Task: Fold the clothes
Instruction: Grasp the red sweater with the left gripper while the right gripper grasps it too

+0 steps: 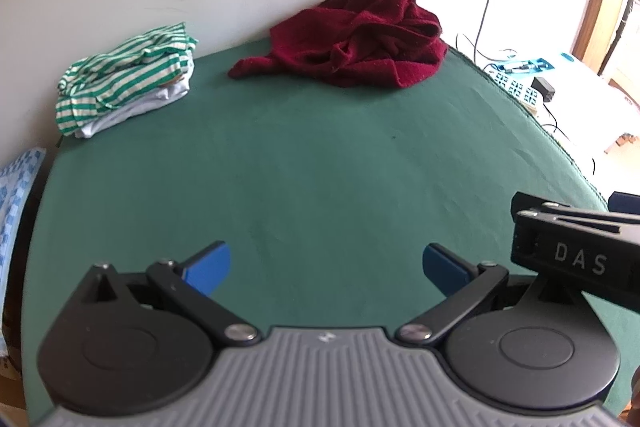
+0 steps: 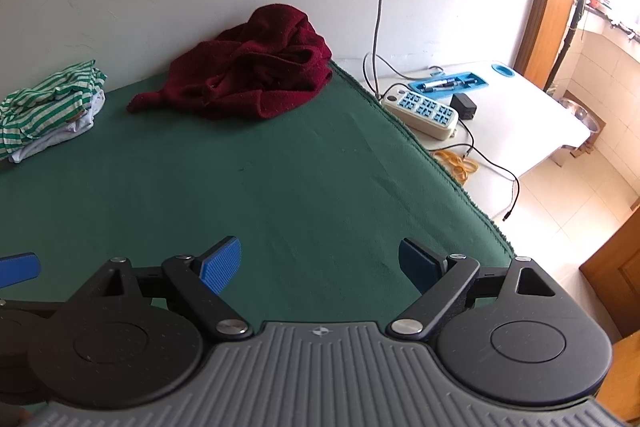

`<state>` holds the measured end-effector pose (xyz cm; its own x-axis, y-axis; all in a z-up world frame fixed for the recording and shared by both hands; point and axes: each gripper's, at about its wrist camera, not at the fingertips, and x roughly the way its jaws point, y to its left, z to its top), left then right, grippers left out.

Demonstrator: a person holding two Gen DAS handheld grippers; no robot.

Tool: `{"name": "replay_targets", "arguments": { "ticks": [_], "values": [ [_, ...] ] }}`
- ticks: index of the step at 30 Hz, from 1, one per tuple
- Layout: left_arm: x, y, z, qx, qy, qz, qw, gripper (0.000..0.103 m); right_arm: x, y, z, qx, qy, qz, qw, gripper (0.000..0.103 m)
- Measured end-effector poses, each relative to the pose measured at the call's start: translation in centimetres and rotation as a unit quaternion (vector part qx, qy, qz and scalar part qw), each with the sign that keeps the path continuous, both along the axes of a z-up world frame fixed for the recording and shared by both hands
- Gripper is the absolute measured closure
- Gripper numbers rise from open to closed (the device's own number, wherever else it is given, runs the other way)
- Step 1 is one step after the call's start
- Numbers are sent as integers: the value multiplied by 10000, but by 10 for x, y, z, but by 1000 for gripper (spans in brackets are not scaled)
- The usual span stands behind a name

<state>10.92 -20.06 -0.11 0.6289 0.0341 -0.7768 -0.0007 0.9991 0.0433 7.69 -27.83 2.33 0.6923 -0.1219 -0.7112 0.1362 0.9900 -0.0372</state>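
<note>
A crumpled dark red garment (image 1: 360,35) lies at the far edge of the green table (image 1: 304,167), against the wall; it also shows in the right wrist view (image 2: 252,75). A folded stack with a green-and-white striped garment (image 1: 124,79) on top sits at the far left, also in the right wrist view (image 2: 48,103). My left gripper (image 1: 326,267) is open and empty above the near part of the table. My right gripper (image 2: 320,265) is open and empty beside it, over the near right part; its body shows in the left wrist view (image 1: 572,251).
A white side table (image 2: 520,123) stands right of the green table (image 2: 280,187), with a power strip (image 2: 424,111), a black adapter (image 2: 464,105), cables and a blue tray (image 2: 448,83). A white wall runs behind. A blue patterned cloth (image 1: 16,195) lies off the left edge.
</note>
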Motion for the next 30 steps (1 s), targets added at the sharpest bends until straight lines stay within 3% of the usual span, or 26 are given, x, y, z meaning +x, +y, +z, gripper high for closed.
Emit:
{"name": "replay_targets", "arguments": {
  "ticks": [7, 15, 17, 19, 23, 27, 30],
  "values": [
    [17, 9, -8, 108, 25, -129, 9999, 1, 12, 12, -3, -214, 8, -125, 9997, 15],
    [43, 11, -7, 344, -101, 184, 9992, 1, 41, 20, -3, -134, -68, 157, 9998, 15],
    [52, 12, -6, 50, 3, 160, 9999, 1, 54, 19, -2, -105, -94, 371, 9992, 15],
    [69, 19, -6, -551, 297, -74, 9980, 1, 69, 16, 2, -73, -147, 595, 9981, 15],
    [113, 44, 2, -1136, 520, 11, 9922, 1, 118, 4, 21, 142, -356, 1156, 9926, 19],
    [159, 68, 17, -933, 308, 109, 9951, 1, 190, -8, 10, 374, -200, 1367, 9897, 21],
    [192, 82, 12, -767, 223, 368, 9961, 1, 247, -17, -2, 513, -44, 1460, 9879, 23]
  ]
}}
